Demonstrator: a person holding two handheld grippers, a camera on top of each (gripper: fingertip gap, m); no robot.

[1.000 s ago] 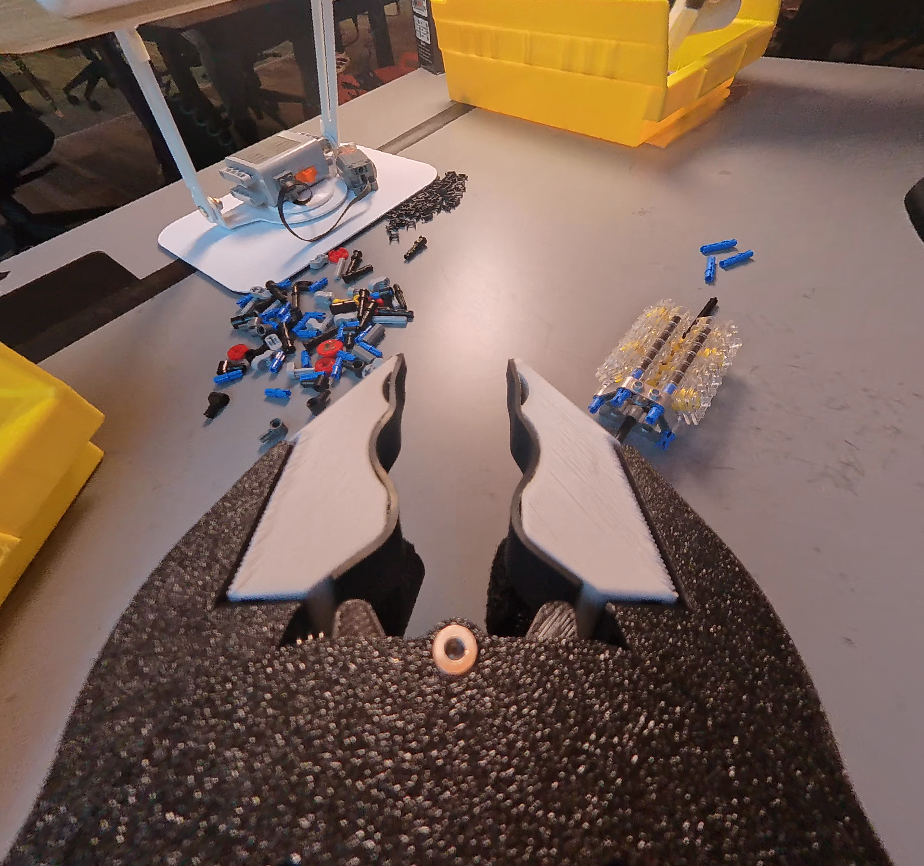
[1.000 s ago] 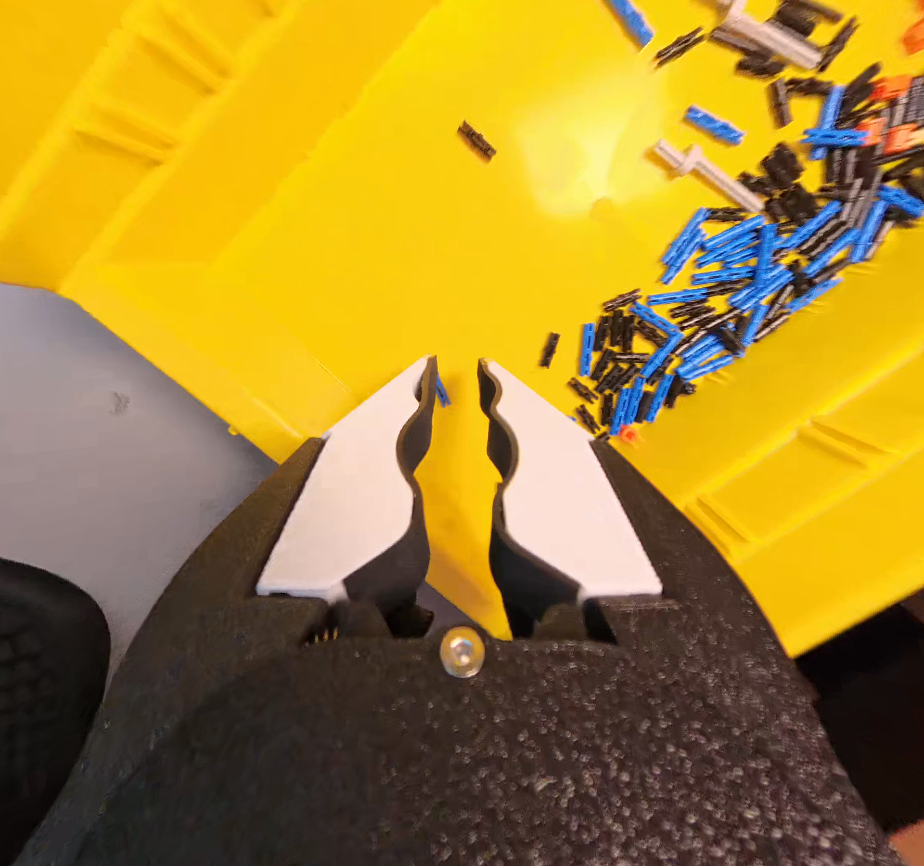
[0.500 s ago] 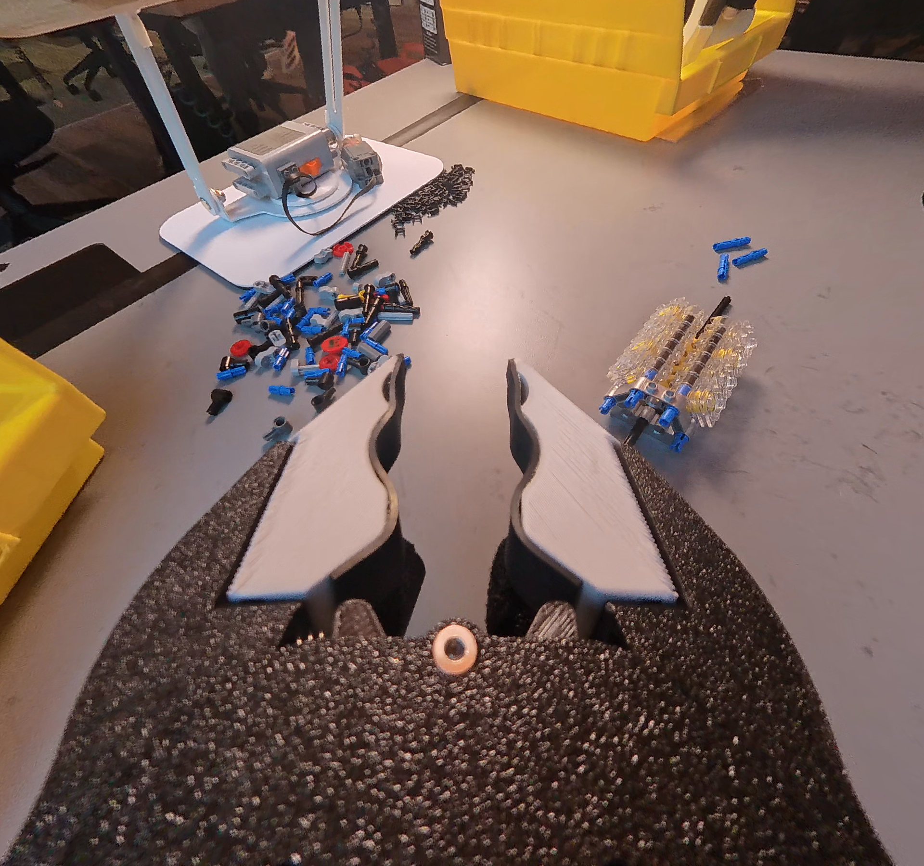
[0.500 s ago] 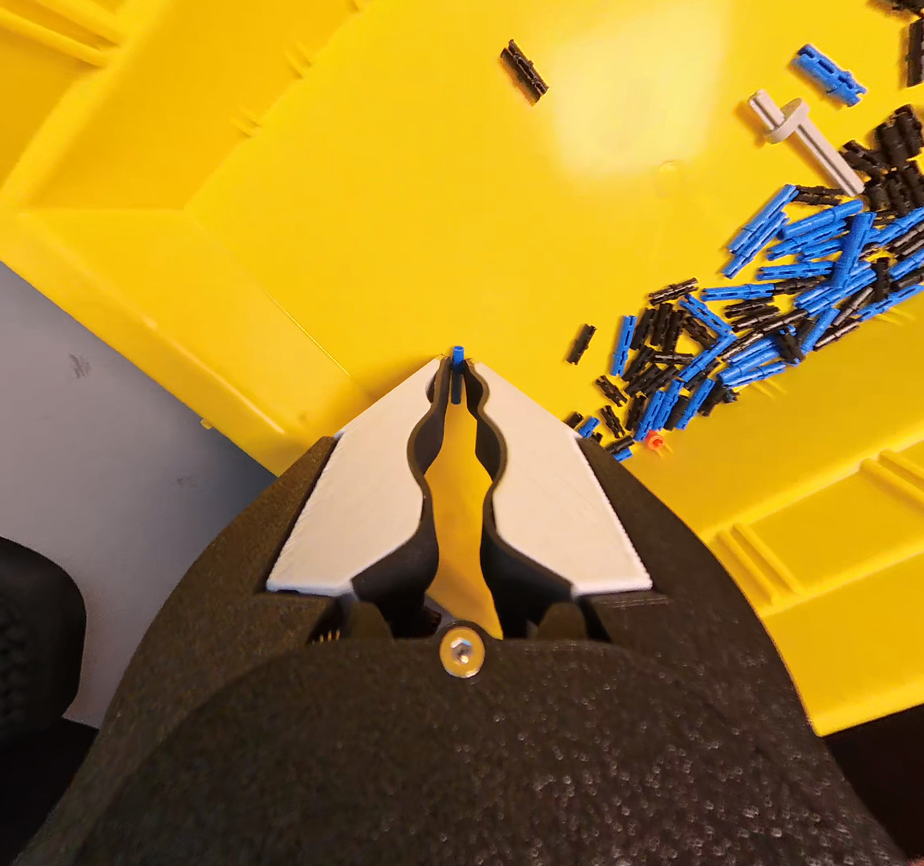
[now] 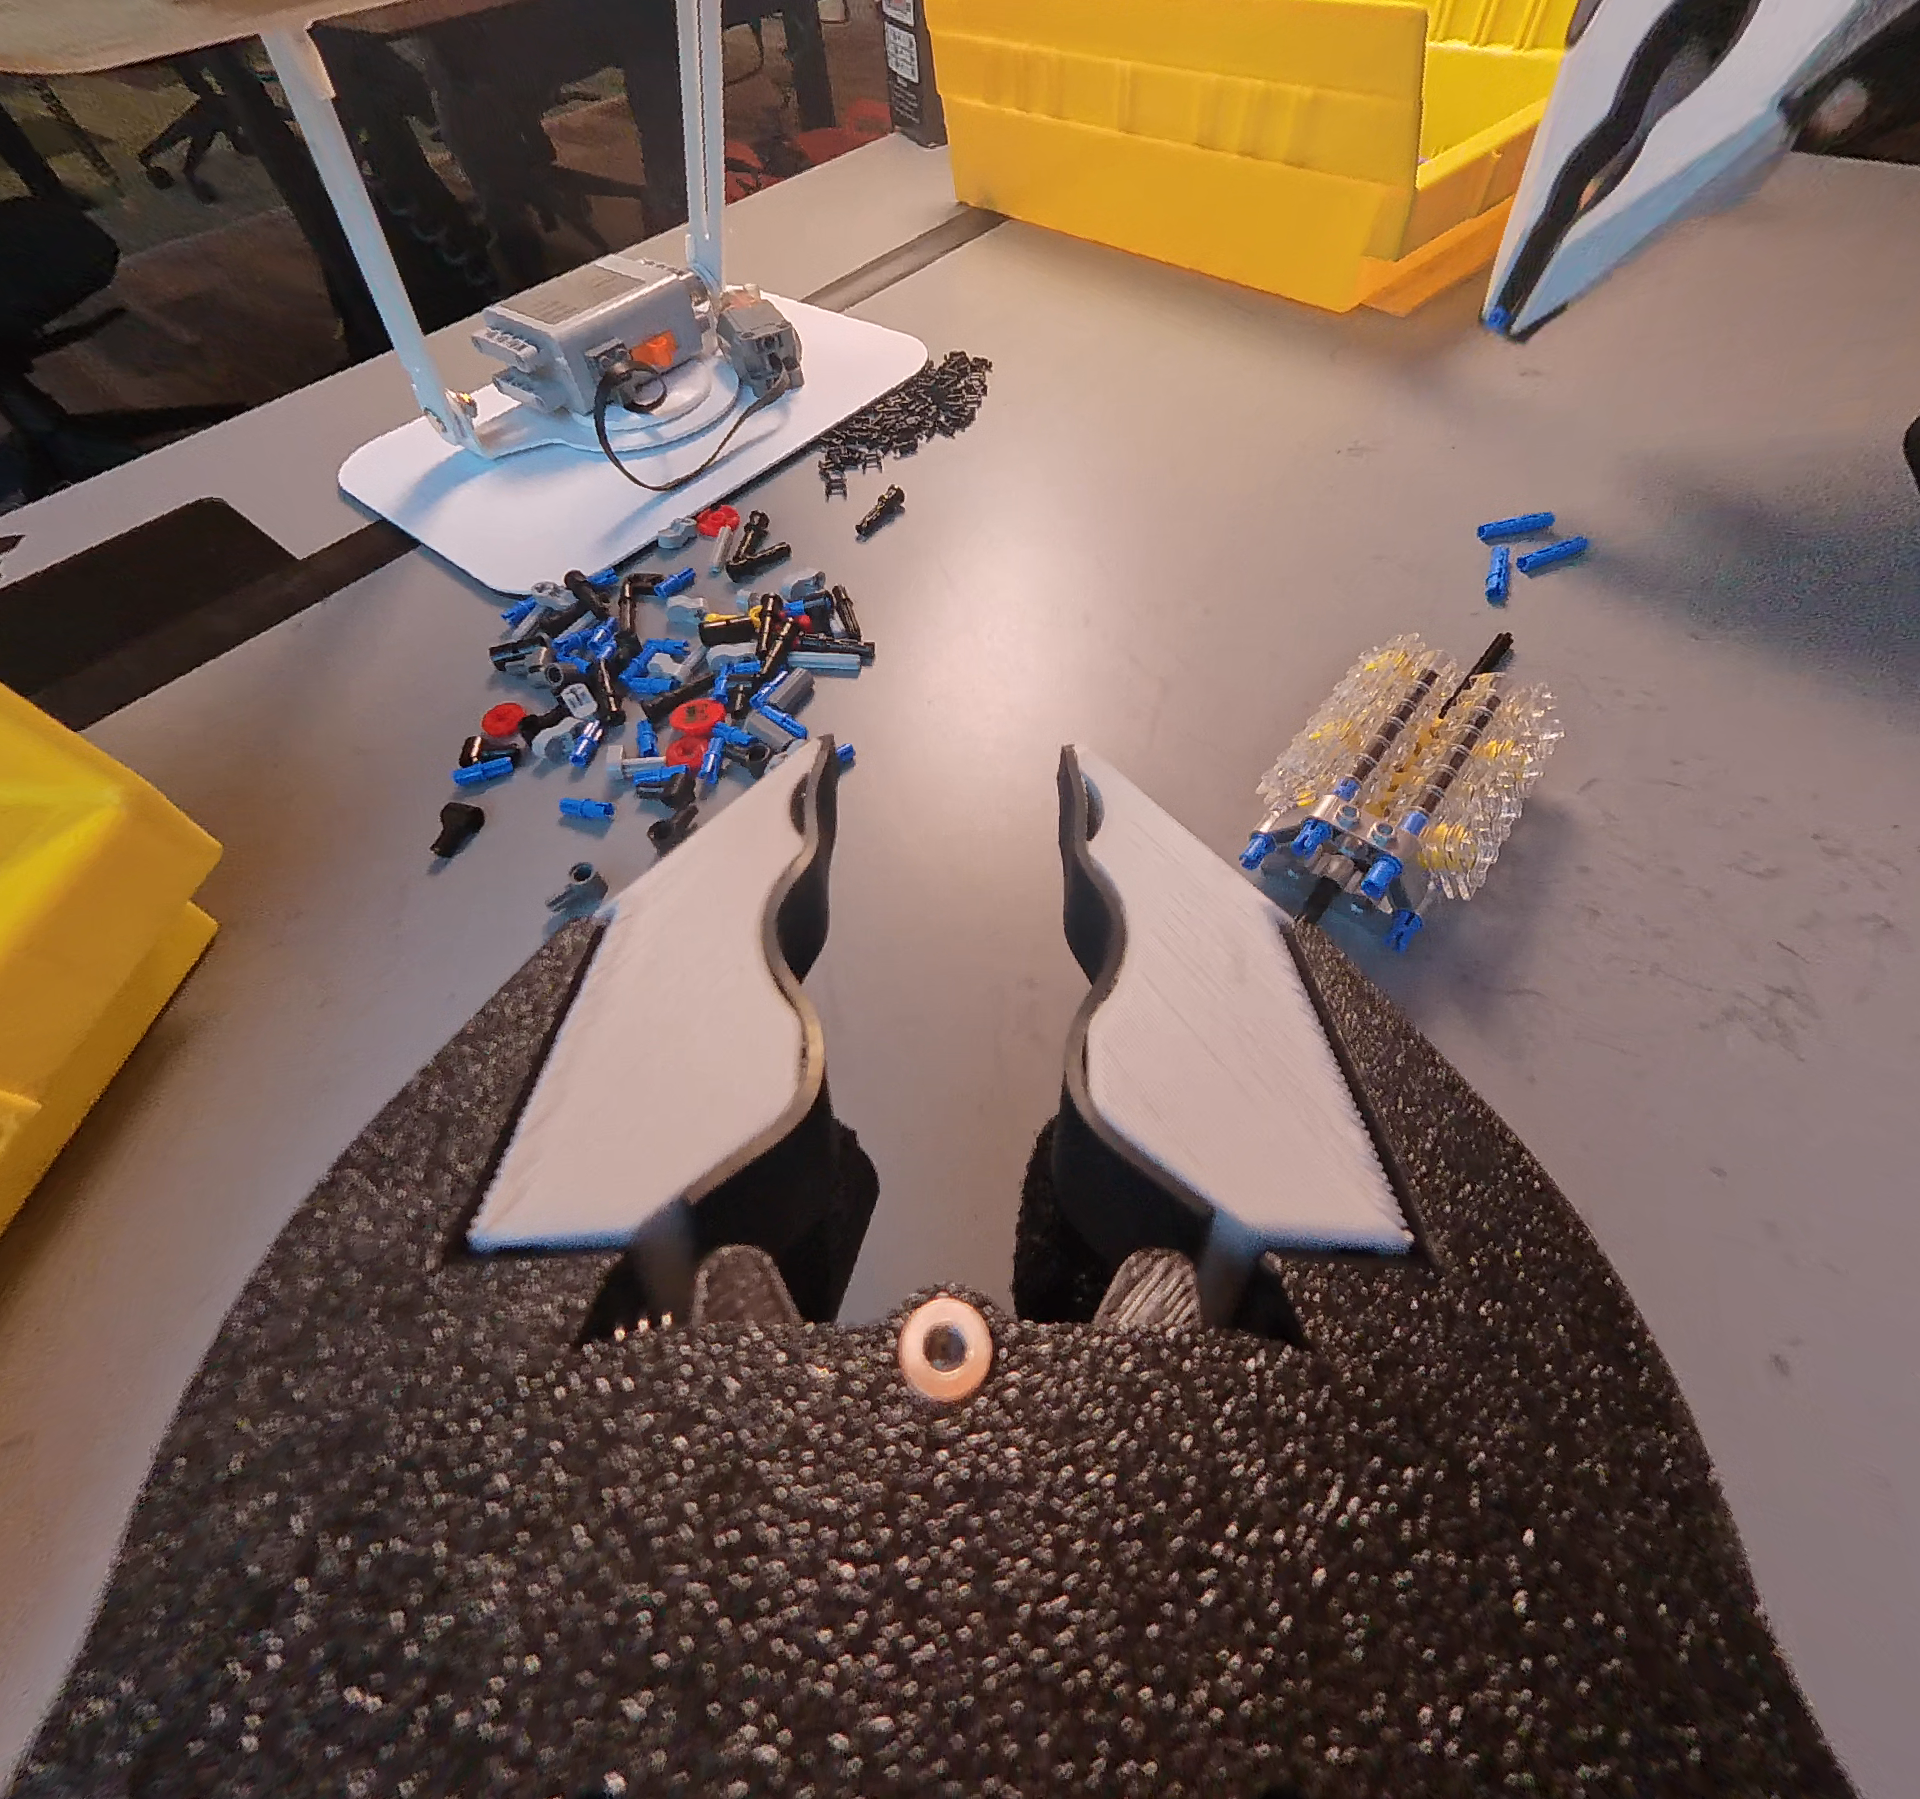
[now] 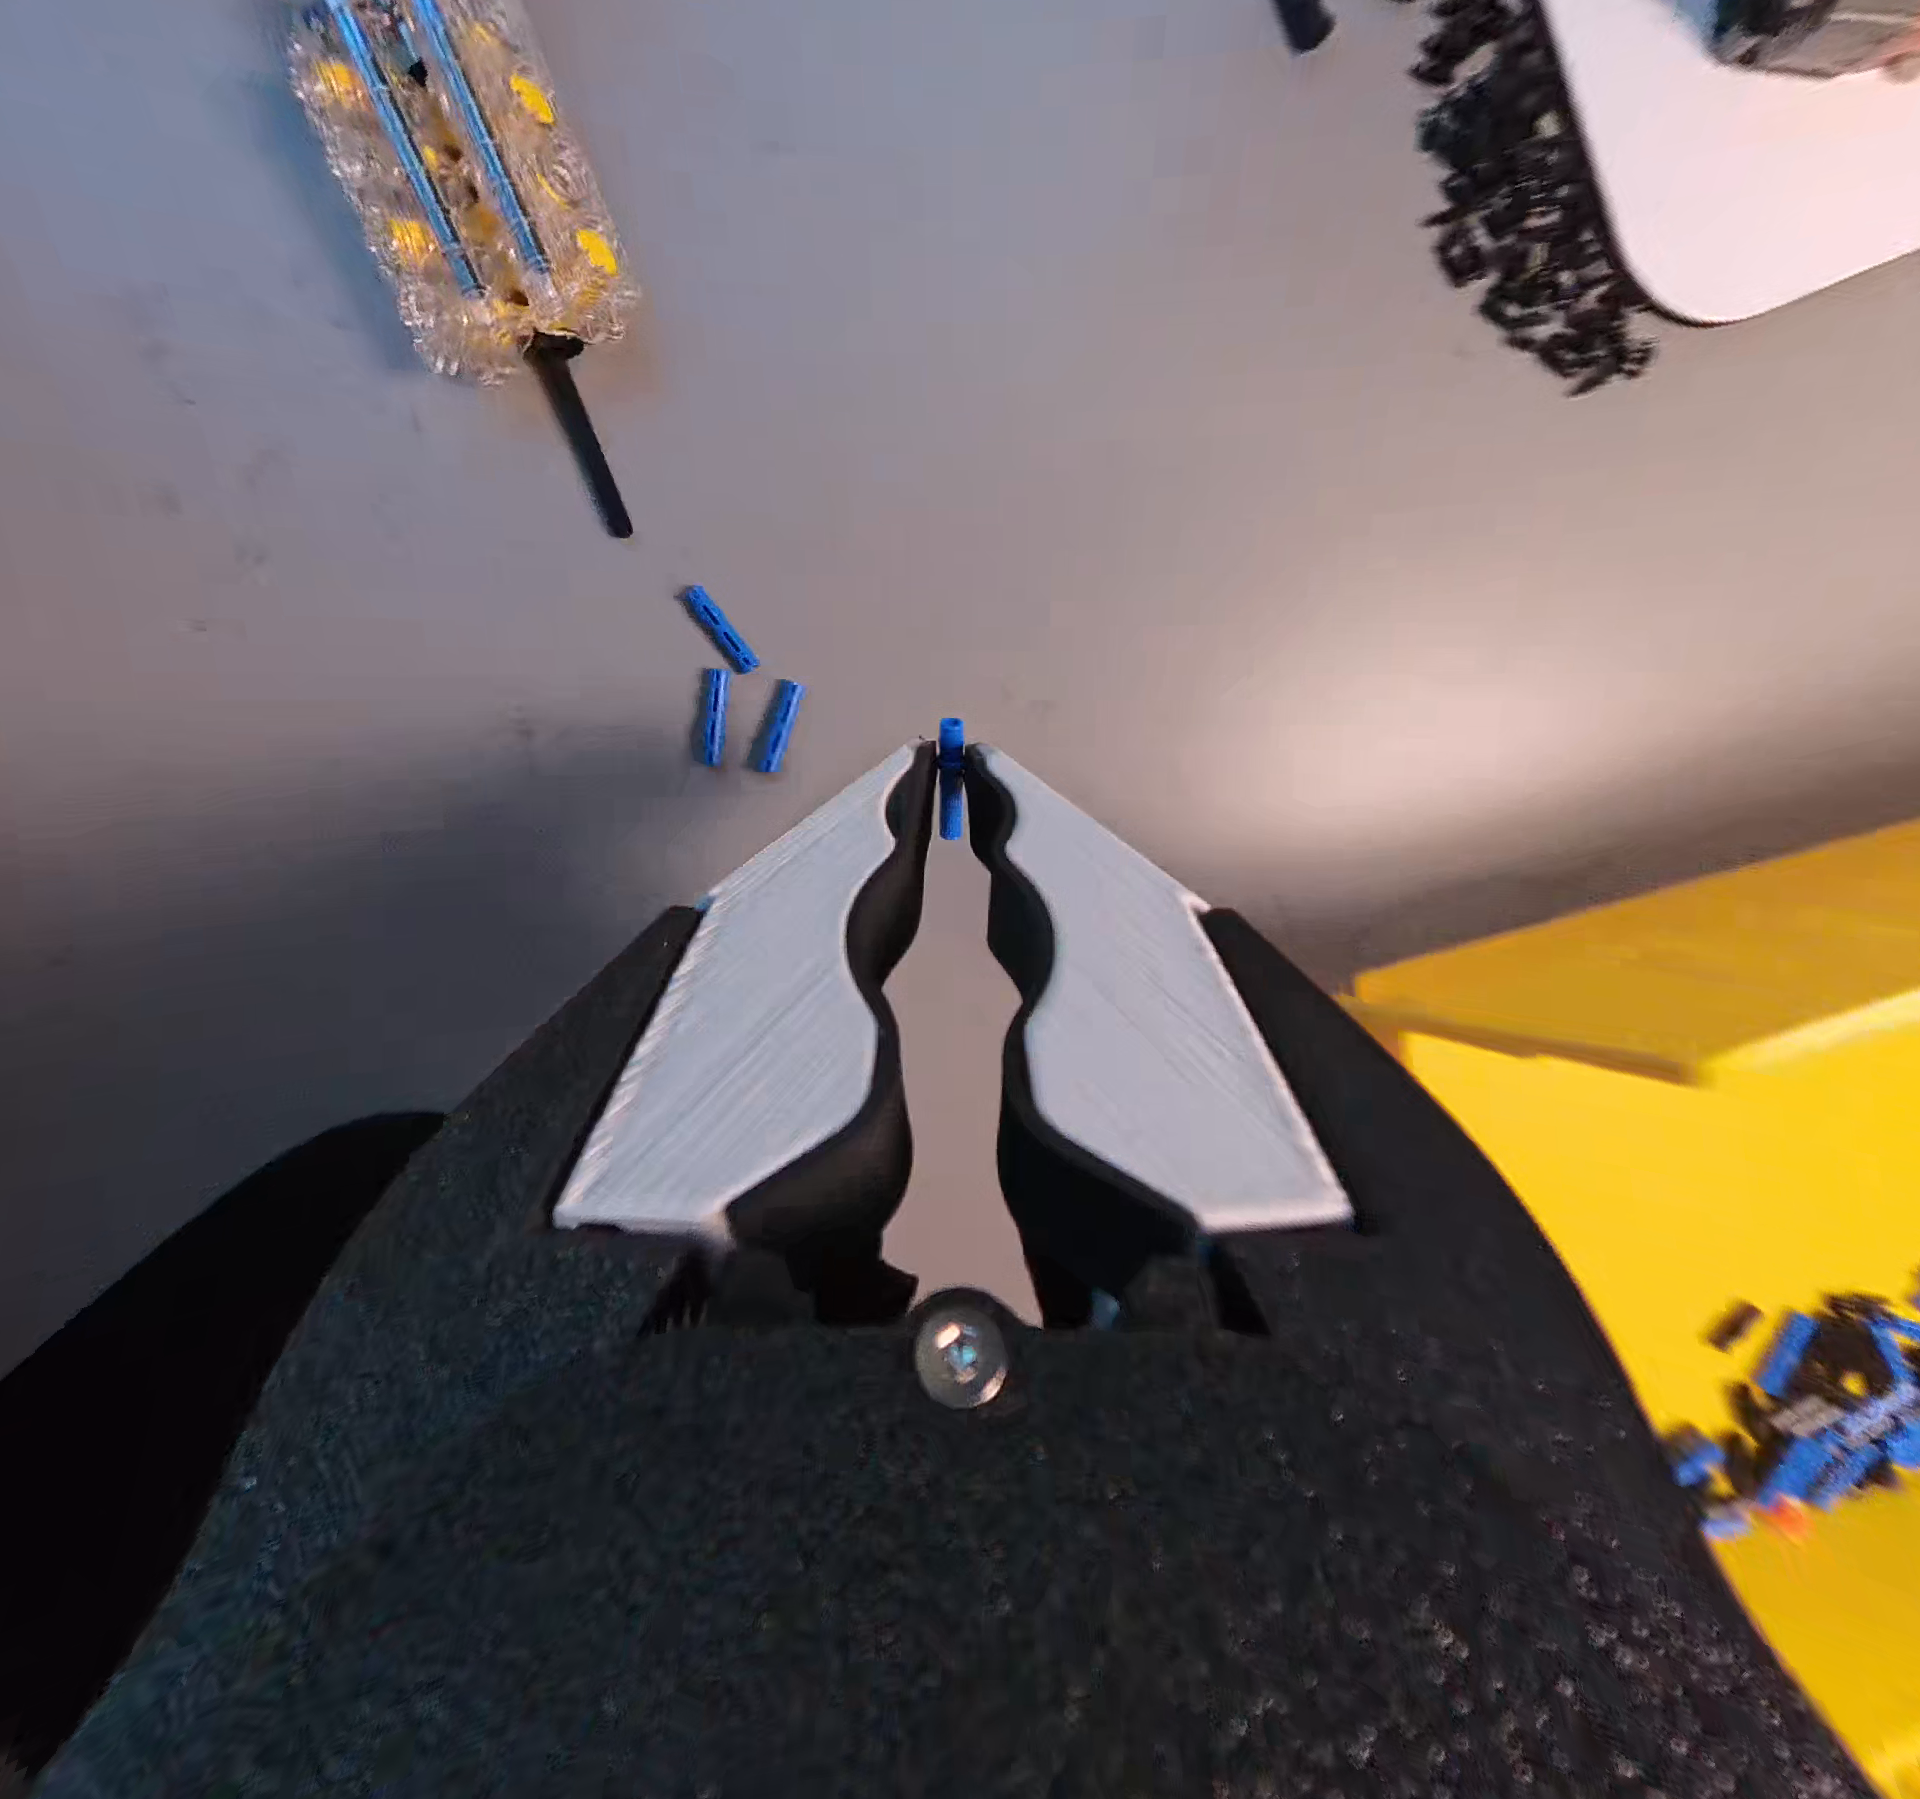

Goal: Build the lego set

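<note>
Because the right claw (image 6: 950, 762) pinches the blue pin (image 6: 950, 781) only at its very tips, above the grey bench (image 6: 1143, 502), a slight twist or loosening could, in my judgement, let it slip free. The pin's long axis runs along the fingers, its exposed end toward 12 o'clock; three loose blue pins (image 6: 738, 679) lie at 10 o'clock. The left claw (image 5: 945, 762) hangs released and empty, the clear roller assembly (image 5: 1403, 783) at its 2 o'clock.

Loose parts pile (image 5: 665, 700) lies left of roller assembly (image 5: 1403, 783), apparently apart.

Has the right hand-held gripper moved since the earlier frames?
Yes. The right hand-held gripper, shut on a blue pin, has left the yellow bin and is now over the grey table.
</note>
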